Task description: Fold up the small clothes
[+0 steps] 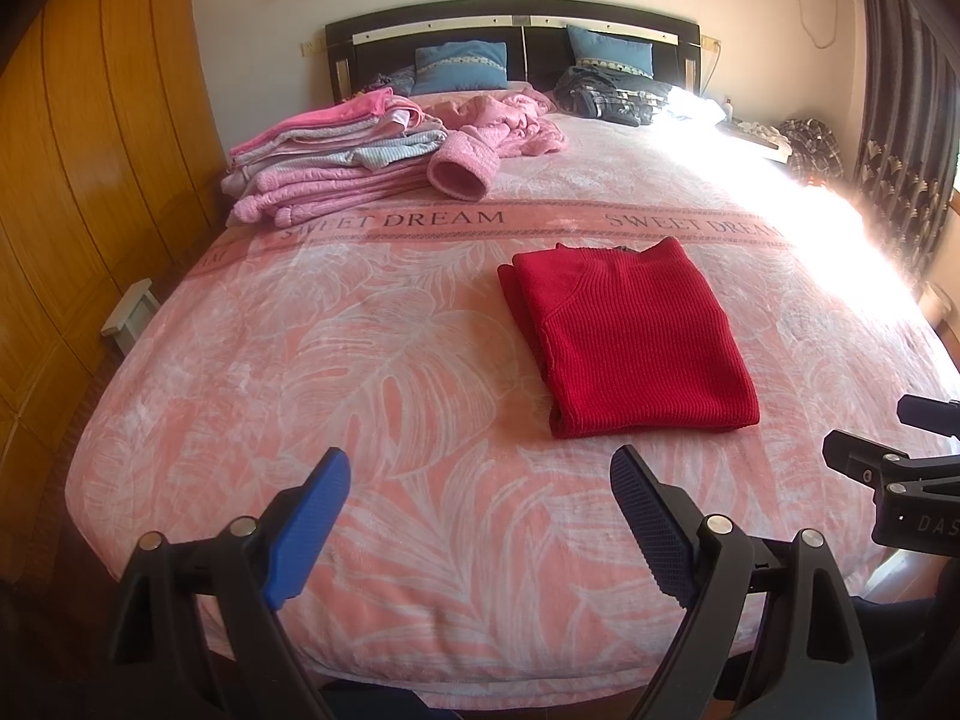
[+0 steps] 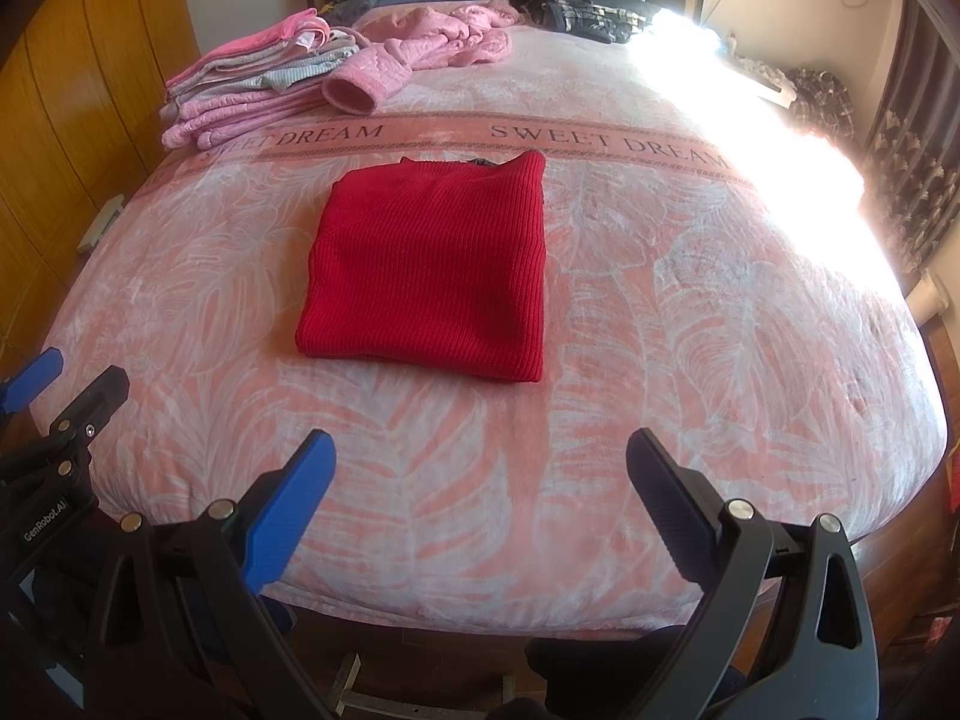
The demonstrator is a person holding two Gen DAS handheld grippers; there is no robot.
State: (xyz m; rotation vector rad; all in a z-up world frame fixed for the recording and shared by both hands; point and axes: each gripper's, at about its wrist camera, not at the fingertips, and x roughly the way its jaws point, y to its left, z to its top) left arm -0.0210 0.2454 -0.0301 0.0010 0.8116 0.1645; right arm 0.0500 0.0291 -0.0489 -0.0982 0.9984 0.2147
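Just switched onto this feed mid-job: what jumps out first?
A red sweater, folded into a neat rectangle, lies in the middle of the pink leaf-print bedspread. Behind it at the far left sits a stack of folded pink clothes. Both claws, left and right, hover open and empty.

Red sweater (image 2: 426, 267): ribbed knit cloth, matt, coarse ribs. Bed (image 2: 660, 360) blanket: soft fleecy cloth w/ slight sheen, pink leaf print. Pile of folded clothes (image 1: 336, 162): pink quilted and grey ribbed fabrics, matt. Wardrobe (image 1: 78, 150): varnished wood, glossy. Left hand-held gripper (image 1: 480, 531) & right hand-held gripper (image 2: 480, 510): matt black plastic, blue plastic pads w/ textured faces, shiny metal pins.
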